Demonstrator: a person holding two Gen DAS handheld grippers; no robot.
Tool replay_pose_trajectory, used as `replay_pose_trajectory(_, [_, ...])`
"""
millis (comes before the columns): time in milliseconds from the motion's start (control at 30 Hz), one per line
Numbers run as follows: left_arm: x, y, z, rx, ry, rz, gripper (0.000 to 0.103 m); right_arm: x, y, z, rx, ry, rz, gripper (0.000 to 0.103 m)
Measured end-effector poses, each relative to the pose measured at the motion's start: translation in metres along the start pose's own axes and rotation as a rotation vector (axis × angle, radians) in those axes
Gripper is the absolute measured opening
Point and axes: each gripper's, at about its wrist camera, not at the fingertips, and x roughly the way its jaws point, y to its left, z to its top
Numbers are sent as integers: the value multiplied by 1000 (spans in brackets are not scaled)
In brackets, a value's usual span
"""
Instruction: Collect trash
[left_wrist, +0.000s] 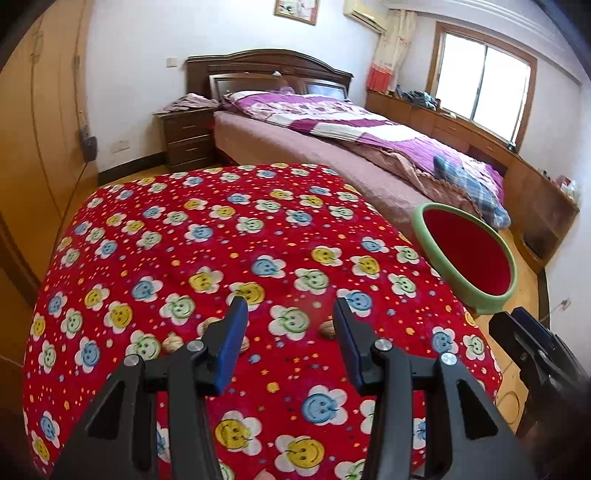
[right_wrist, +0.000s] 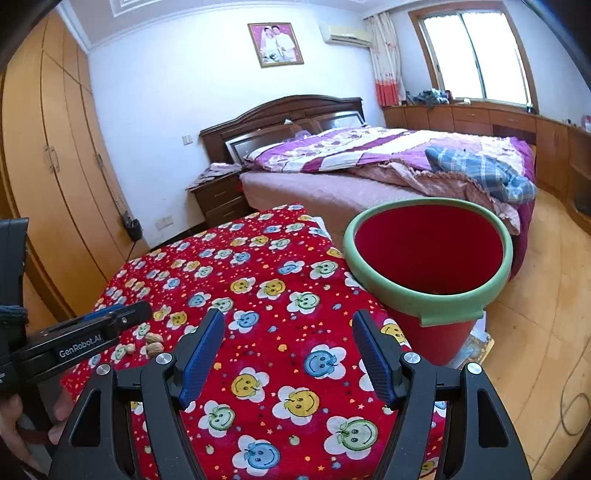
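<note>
Walnut shells (left_wrist: 328, 328), apparently trash, lying on counter (left_wrist: 221, 236) near left tongs (left_wrist: 291, 325); both tongs gaping, empty. Right tongs (right_wrist: 288, 354) hovering beside red bin (right_wrist: 428, 258). Next: clamping one shell.

So the cloth-covered table (right_wrist: 258, 295) sits dead center, with a few walnuts (right_wrist: 149, 345) lying on it near its 9 o'clock edge in the right wrist view. The bin (right_wrist: 430, 295) stands just off the table's edge at about 3 o'clock, on the floor (right_wrist: 546, 332). Behind both, around 12 to 1 o'clock, is the bed (right_wrist: 369, 173), nightstand (right_wrist: 218, 195) at its left. The wardrobe (right_wrist: 55, 166) runs along 9 o'clock, the window (right_wrist: 476, 51) up at 2.
</note>
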Motion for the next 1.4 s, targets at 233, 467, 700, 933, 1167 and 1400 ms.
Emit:
replay_pose_trajectory(233, [0, 18, -12, -45, -17, 60, 48, 5, 7, -5, -25, 12, 5, 73])
replay_pose_trajectory(467, [0, 24, -17, -57, -26, 100, 48, 7, 10, -9, -35, 12, -7, 73])
replay_pose_trajectory(700, [-1, 24, -17, -52, -38, 114, 48, 9, 9, -11, -34, 24, -4, 73])
replay_pose_trajectory(933, [-2, 23, -17, -48, -49, 122, 48, 9, 10, -11, -34, 24, -4, 73])
replay_pose_trajectory(1167, [-4, 23, -17, -46, -57, 127, 48, 10, 10, -12, -34, 25, -3, 73])
replay_pose_trajectory(1400, [-4, 24, -17, -46, -56, 127, 48, 10, 10, -12, -35, 25, -3, 73])
